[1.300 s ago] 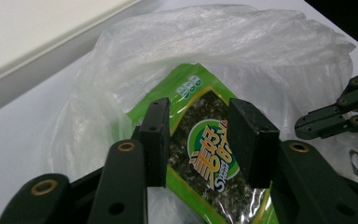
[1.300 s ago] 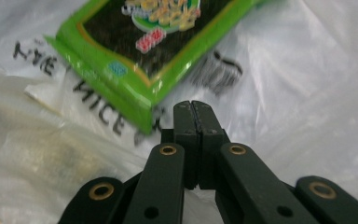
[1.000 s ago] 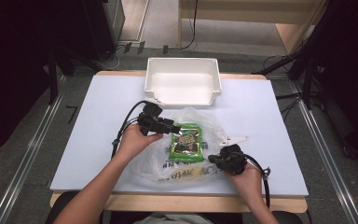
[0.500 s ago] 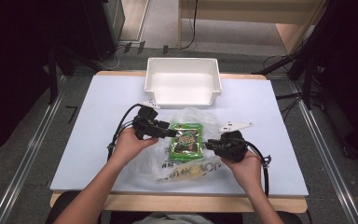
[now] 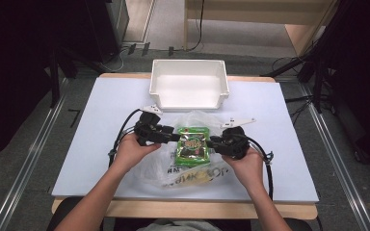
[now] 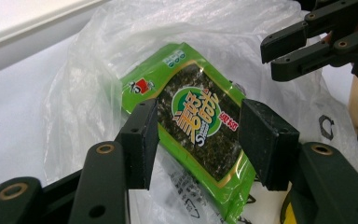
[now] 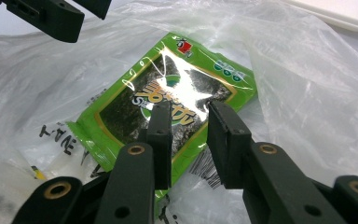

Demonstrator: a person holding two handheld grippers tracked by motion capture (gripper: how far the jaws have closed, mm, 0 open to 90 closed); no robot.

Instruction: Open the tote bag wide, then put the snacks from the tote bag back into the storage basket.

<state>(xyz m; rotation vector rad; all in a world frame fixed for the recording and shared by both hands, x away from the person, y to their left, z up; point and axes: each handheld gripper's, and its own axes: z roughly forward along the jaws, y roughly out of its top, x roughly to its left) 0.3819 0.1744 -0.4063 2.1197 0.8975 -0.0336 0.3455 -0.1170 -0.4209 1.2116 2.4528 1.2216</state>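
Glossy flat green packet (image 5: 191, 146) on crinkled clear bag (image 5: 192, 171); left gripper (image 5: 169, 137) gaping, right gripper (image 5: 213, 141) part-open, just widening, empty.

Left tool (image 6: 196, 140) jaws apart over green snack packet (image 6: 191, 121) on plastic bag (image 6: 88, 88).

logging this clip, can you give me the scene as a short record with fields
main item: green seaweed snack packet, lying flat on a clear plastic bag
left gripper: at the packet's left edge, jaws open, apart from it
right gripper: at the packet's right edge, jaws have just been opening, nothing clamped
container: white bin, beyond the bag
surface: white table
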